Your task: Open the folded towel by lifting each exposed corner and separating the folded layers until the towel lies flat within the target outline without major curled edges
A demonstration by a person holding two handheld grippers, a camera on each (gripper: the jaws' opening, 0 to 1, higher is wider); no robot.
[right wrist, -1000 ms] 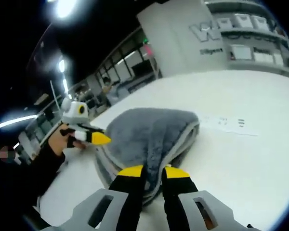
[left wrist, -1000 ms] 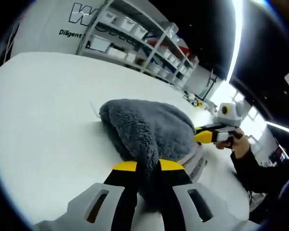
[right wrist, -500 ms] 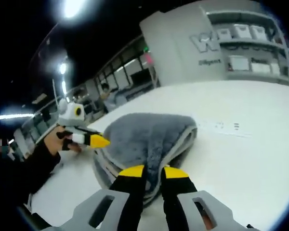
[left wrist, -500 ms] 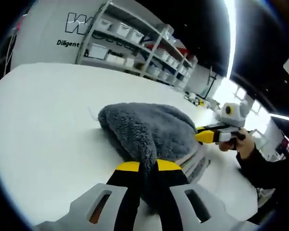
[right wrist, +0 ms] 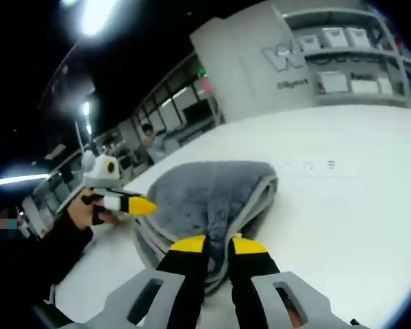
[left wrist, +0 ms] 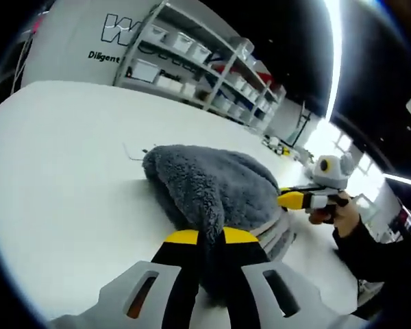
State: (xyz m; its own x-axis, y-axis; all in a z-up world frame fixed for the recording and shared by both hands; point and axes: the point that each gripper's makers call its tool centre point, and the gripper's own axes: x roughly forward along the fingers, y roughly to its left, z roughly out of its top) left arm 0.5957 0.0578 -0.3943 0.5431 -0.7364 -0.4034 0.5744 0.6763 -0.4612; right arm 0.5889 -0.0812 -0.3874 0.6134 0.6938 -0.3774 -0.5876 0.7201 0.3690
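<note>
Towel: grey, thick pile, folded into several layers; lies on the white table straight ahead of both tools, the near top layer raised up into the jaws.

Left gripper: jaws nearly closed, pinching a fold of the top layer at its near corner. Right gripper: likewise nearly closed on an edge of the top layer, with the stacked lower layers just below its tips.

Handling, judged: soft, limp, light; it drapes and will not hold shape. The fleecy pile gives good grip, but a pinch may catch two layers. Best hold: a single layer at the corner.

Surface: smooth, matt, faint outline marks beyond the towel.

Room: shelving with bins behind, ceiling strip lights.
</note>
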